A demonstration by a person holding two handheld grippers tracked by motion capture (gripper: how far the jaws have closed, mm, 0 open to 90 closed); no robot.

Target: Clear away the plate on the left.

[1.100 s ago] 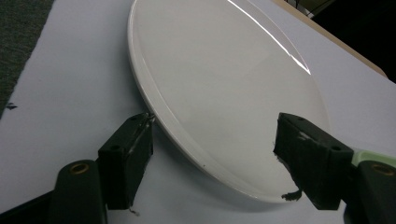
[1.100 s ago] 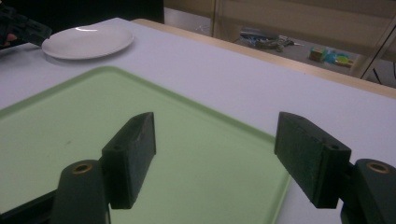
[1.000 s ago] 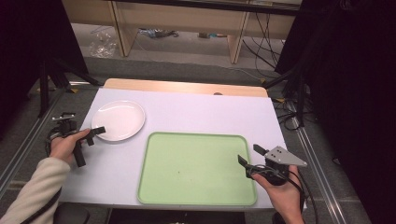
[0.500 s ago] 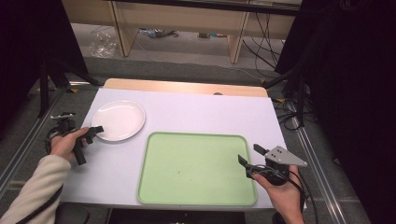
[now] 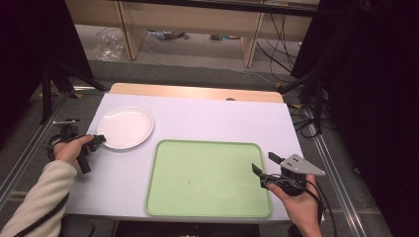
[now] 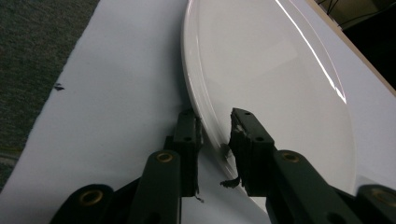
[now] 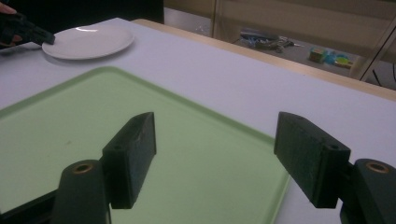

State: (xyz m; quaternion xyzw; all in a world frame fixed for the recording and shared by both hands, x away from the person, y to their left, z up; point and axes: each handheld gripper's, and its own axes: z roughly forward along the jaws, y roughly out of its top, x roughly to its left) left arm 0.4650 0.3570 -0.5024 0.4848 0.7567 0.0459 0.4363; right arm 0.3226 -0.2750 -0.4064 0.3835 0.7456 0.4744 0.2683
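At the plate's (image 6: pixel 261 79) near rim, the left claw (image 6: pixel 215 135) has just been closing, seemingly pinching it.

You get a brightly lit white table (image 5: pixel 207 123) against dark surroundings; glare streaks the glossy round white plate (image 6: pixel 280 70), and the close black jaws look soft.

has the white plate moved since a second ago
No. In the high view the white plate sits at the same spot beside the green tray's far left corner; the left gripper has just been closing over its rim.
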